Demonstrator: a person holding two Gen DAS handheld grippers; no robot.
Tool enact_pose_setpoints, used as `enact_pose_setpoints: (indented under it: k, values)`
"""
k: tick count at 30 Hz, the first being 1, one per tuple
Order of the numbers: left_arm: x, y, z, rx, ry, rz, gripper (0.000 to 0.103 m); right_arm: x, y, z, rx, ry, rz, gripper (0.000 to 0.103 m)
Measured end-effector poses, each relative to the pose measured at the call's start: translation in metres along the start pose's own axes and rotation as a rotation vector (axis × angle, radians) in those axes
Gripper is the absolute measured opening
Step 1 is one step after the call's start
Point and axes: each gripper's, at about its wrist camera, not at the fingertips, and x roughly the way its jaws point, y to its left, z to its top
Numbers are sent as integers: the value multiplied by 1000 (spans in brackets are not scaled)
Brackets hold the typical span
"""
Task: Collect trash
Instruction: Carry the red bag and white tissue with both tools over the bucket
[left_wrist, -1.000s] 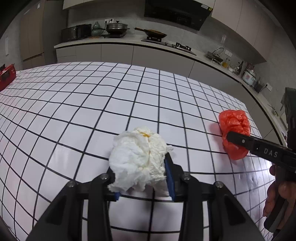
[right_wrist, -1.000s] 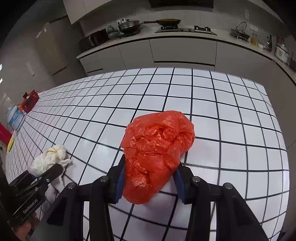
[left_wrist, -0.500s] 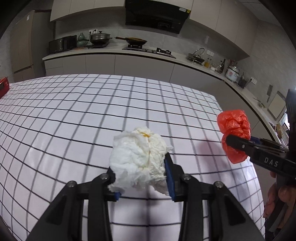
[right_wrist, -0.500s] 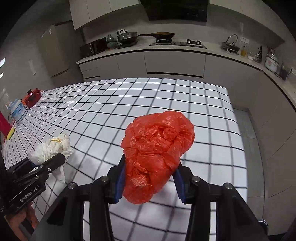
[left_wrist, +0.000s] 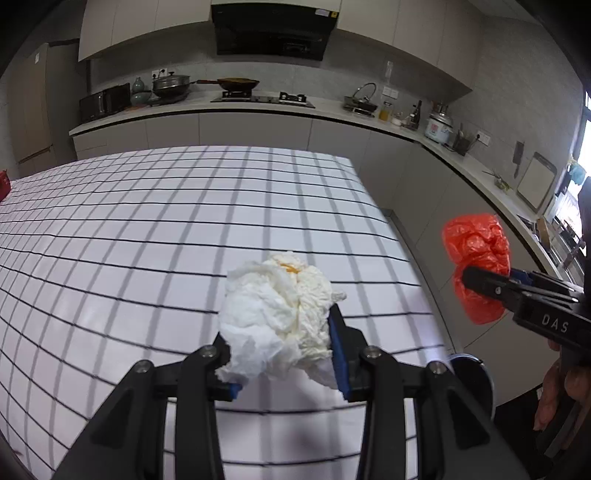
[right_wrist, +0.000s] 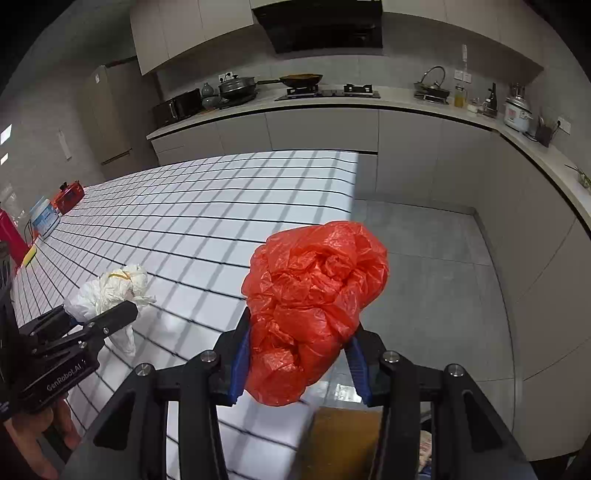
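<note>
White table (right_wrist: 229, 206) with black grid lines, left half of frame; at its far left edge a red box (right_wrist: 68, 195), white tub (right_wrist: 43, 218).

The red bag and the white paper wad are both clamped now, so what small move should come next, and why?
Probably carry both a little further past the table's edge, then look for a bin. The right gripper is shut on the red bag, already over the floor; the left gripper is shut on the white paper wad, still above the checked table. No bin clearly shows.
</note>
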Motion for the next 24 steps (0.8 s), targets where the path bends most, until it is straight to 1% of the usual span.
enact_pose_setpoints:
  k: [5, 8, 10, 15, 19, 24]
  values:
    - [-5, -64, -17, 26, 2, -26, 39, -45, -86, -28, 55, -21, -44, 48]
    - [-4, -109, -27, 52, 6, -57, 39, -65, -129, -45, 79, -24, -74, 48]
    - [-2, -131, -31, 71, 10, -78, 39, -76, -152, -56, 95, -24, -86, 48]
    - [11, -181, -51, 103, 48, -134, 39, -90, -194, -85, 115, -7, -113, 48]
    - [27, -205, -78, 103, 104, -159, 39, -90, -220, -113, 121, 32, -121, 48]
    - [36, -235, -110, 107, 160, -196, 39, -83, -248, -152, 131, 82, -121, 48]
